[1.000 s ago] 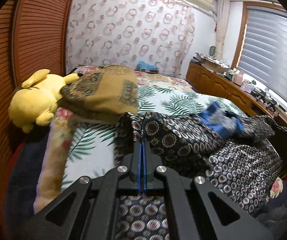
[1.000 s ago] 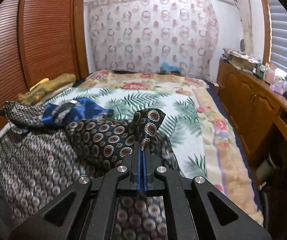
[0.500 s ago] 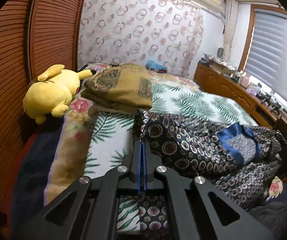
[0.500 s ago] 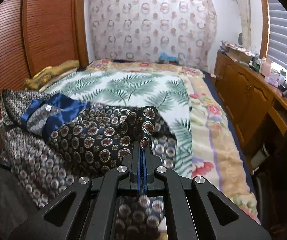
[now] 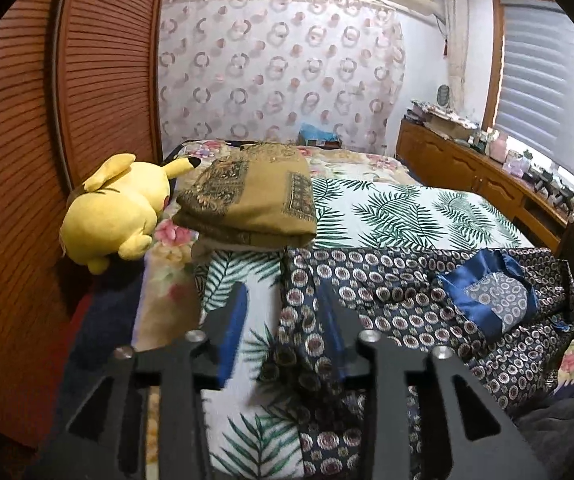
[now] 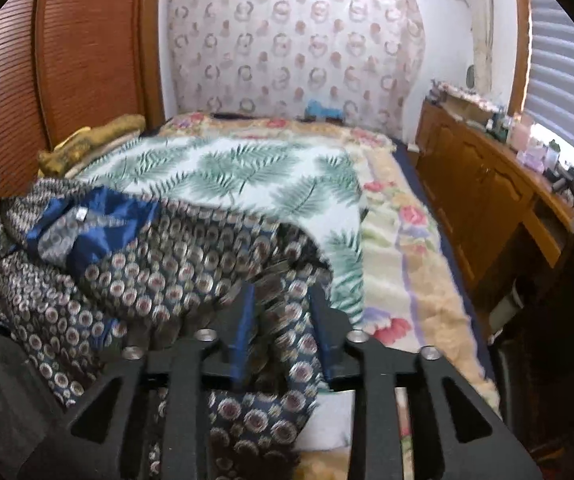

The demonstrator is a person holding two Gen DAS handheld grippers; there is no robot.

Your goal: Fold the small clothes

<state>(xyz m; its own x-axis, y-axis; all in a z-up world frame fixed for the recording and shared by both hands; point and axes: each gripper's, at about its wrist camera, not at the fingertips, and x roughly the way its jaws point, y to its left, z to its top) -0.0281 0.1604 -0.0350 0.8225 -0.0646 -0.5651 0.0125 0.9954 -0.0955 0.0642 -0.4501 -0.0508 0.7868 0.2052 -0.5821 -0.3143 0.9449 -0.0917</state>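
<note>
Patterned navy garment [image 5: 407, 300]: spread on the bed [image 5: 407, 216], below the folded olive cloth [image 5: 251, 200]; apparently partly folded, folds remaining. Left tongs [image 5: 283, 320], right tongs [image 6: 283, 316]: apart, straddling fabric edges, not clamped.

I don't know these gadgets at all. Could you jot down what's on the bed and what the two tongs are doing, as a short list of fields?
Place: bed with a palm-leaf cover
Garment being folded: dark circle-patterned garment with blue lining, spread on the near part of the bed
Left tongs: open, over the garment's corner
Right tongs: open, fabric lying between the fingers
Already folded: mustard garment, far left
Beside it: yellow plush toy
</note>
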